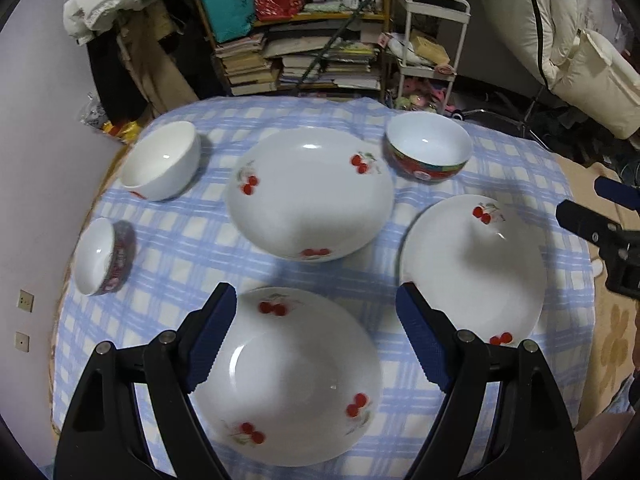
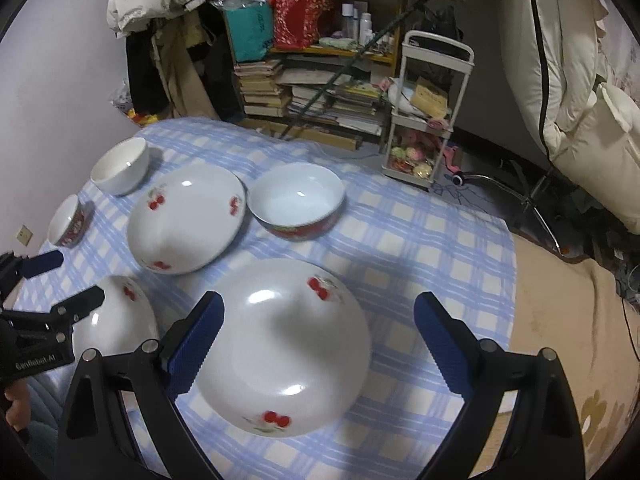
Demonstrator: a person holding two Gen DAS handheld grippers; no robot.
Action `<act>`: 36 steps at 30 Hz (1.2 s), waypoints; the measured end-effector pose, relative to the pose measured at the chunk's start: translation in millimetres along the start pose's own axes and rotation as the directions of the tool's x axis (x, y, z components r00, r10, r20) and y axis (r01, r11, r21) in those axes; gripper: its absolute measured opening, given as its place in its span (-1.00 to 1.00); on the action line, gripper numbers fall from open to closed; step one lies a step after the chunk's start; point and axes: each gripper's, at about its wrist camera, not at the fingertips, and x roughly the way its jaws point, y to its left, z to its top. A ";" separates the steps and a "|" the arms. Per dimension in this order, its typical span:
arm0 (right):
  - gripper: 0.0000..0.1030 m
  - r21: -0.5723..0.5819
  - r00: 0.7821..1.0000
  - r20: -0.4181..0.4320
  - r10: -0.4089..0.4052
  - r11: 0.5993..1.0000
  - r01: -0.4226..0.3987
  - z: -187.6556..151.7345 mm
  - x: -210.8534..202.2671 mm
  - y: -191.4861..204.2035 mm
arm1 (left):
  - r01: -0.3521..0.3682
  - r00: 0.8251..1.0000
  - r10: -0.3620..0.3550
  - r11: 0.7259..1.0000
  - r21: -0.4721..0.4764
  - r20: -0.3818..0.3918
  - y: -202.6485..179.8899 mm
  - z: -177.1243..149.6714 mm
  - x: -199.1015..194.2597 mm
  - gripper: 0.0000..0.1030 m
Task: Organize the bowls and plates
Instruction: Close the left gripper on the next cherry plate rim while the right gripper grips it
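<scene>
Both of my tongs hang spread and empty above the checked tablecloth (image 1: 328, 276). Going from the left: a small patterned bowl (image 1: 102, 256) and a plain white bowl (image 1: 162, 166) sit at the far left edge, well apart from either tool. My left gripper (image 1: 316, 340) hovers with its jaws wide, and the near cherry plate (image 1: 286, 376) lies directly below and ahead of it, between the fingers but not touched. Beyond it rests the middle cherry plate (image 1: 310, 192), with the red-banded bowl (image 1: 428, 146) just beside its right rim. My right gripper (image 2: 318, 346) is likewise gaping, poised over the right cherry plate (image 2: 286, 344), whose rim sits between the pads without contact. Each plate is nearest its own hand; I judge a straight descent onto a rim comes next. Both tools tilt downward and forward.
</scene>
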 end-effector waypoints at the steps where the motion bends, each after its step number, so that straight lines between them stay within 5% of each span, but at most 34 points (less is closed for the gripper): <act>1: 0.94 -0.003 1.000 -0.005 -0.008 1.000 0.008 -2.2 2.3 -4.3 | 0.010 1.000 -0.010 1.000 -0.001 -0.010 -3.5 0.5 4.6 0.57; 8: 0.94 0.010 0.999 -0.047 -0.022 1.000 0.023 -15.7 22.7 -25.0 | 0.103 0.993 -0.104 0.995 -0.019 -0.056 -24.0 -3.2 36.4 0.57; 18: 0.94 0.048 0.994 -0.112 0.014 0.999 -0.008 -35.3 58.6 -39.4 | 0.128 0.986 -0.128 0.992 -0.008 -0.109 -47.6 -6.7 71.9 0.57; 28: 0.34 0.095 0.981 -0.183 0.066 0.994 -0.049 -51.4 89.3 -44.8 | 0.141 0.978 -0.144 0.990 -0.031 -0.152 -55.6 -7.0 99.4 0.56; 33: 0.16 0.119 0.975 -0.200 0.093 0.990 -0.070 -56.6 98.4 -46.3 | 0.152 0.974 -0.155 0.988 -0.036 -0.164 -58.4 -6.9 108.8 0.22; 36: -0.18 0.130 0.970 -0.216 0.115 0.988 -0.088 -58.2 102.8 -46.0 | 0.167 0.968 -0.174 0.985 -0.053 -0.180 -57.9 -7.2 114.0 0.00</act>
